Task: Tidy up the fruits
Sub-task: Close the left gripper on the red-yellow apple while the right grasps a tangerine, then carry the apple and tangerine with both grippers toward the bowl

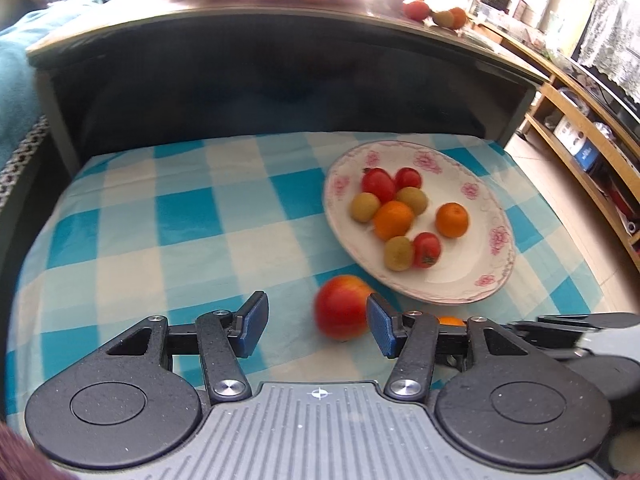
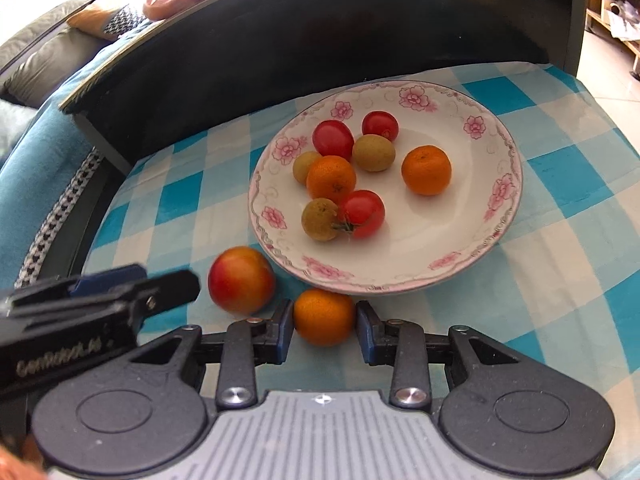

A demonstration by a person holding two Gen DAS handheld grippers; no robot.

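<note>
Right gripper (image 2: 324, 330) closed on a small mandarin (image 2: 323, 316), pads touching both its sides, low over the blue-checked cloth (image 2: 560, 280) just before the flowered plate (image 2: 500, 240); left gripper (image 1: 316, 326) standing open, nothing gripped, red-yellow apple (image 1: 342, 306) lying on the cloth between its fingers, against the right pad, apart from the left; on the plate, two mandarins, three cherry tomatoes, three greenish-brown fruits clustered; more fruit blurred on the upper shelf (image 1: 280, 12) behind.
</note>
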